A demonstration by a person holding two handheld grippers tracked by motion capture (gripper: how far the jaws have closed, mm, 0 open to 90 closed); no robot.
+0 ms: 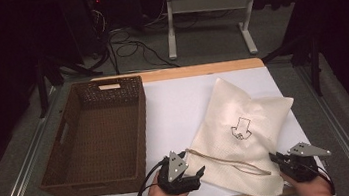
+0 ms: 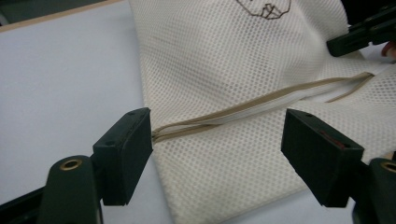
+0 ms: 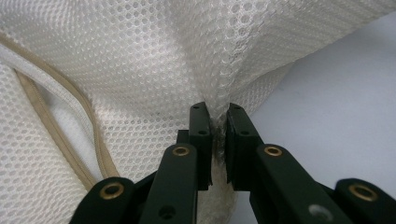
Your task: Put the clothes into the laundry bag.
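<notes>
A white mesh bag (image 1: 240,120) with a black line drawing (image 1: 240,128) lies stuffed on the white table cover, its beige zipper (image 1: 225,161) partly undone along the near edge. My left gripper (image 1: 194,162) stands open at the bag's near left corner. In the left gripper view its jaws (image 2: 217,135) straddle the zipper's end (image 2: 187,126) without pressing on the mesh (image 2: 224,56). My right gripper (image 1: 273,157) is at the bag's near right corner. There its jaws (image 3: 219,114) are shut on a pinched fold of the mesh (image 3: 140,56), right of the zipper (image 3: 60,135).
A dark brown wicker basket (image 1: 139,132) with nothing in it stands on the left half of the table. The white cover (image 1: 173,103) lies bare between basket and bag. Beyond the far table edge are cables and a white desk frame (image 1: 170,28) on the floor.
</notes>
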